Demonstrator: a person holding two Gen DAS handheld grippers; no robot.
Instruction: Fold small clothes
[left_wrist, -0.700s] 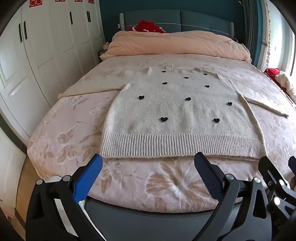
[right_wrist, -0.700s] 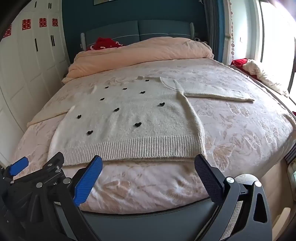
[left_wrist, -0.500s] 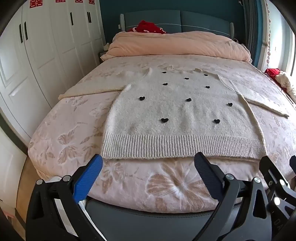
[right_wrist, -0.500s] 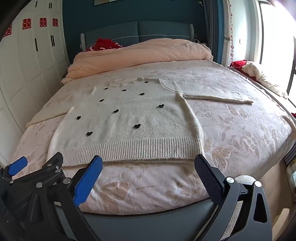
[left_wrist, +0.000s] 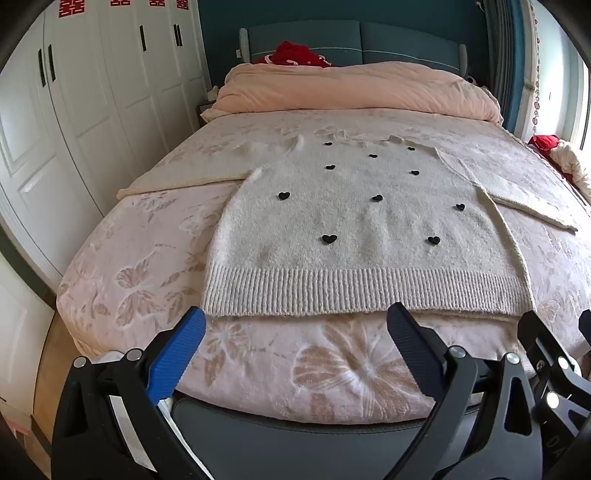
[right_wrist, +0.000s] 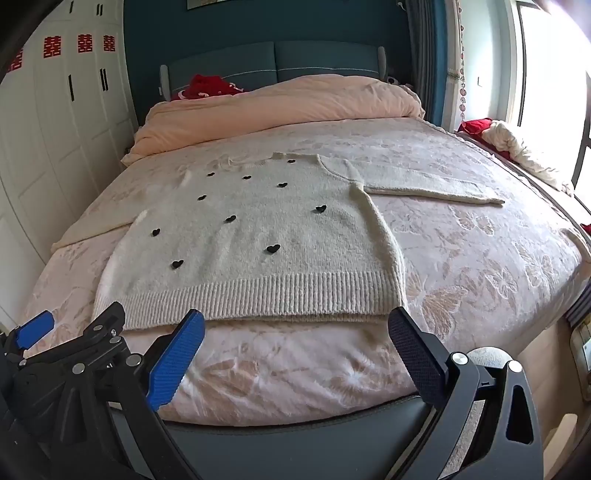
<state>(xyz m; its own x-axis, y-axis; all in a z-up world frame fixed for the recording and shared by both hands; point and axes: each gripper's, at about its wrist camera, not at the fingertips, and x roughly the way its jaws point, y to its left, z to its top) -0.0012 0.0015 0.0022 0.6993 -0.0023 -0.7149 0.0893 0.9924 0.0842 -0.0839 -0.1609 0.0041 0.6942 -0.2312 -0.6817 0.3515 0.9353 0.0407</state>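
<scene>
A cream knit sweater (left_wrist: 354, 229) with small black hearts lies flat on the bed, hem toward me, sleeves spread to both sides; it also shows in the right wrist view (right_wrist: 258, 251). My left gripper (left_wrist: 295, 339) is open and empty, just short of the hem at the foot of the bed. My right gripper (right_wrist: 295, 339) is open and empty, also just short of the hem. The left gripper's body (right_wrist: 74, 354) shows at the lower left of the right wrist view.
The bed has a pink butterfly-patterned cover (left_wrist: 147, 266) and a dark footboard edge (left_wrist: 295, 435). A peach duvet (left_wrist: 354, 88) is bunched at the headboard. White wardrobes (left_wrist: 92, 92) stand left. Red and white clothes (right_wrist: 517, 144) lie at the right by the window.
Both grippers have edged slightly; the sweater sits a touch lower in both views. Nothing was taken hold of.
</scene>
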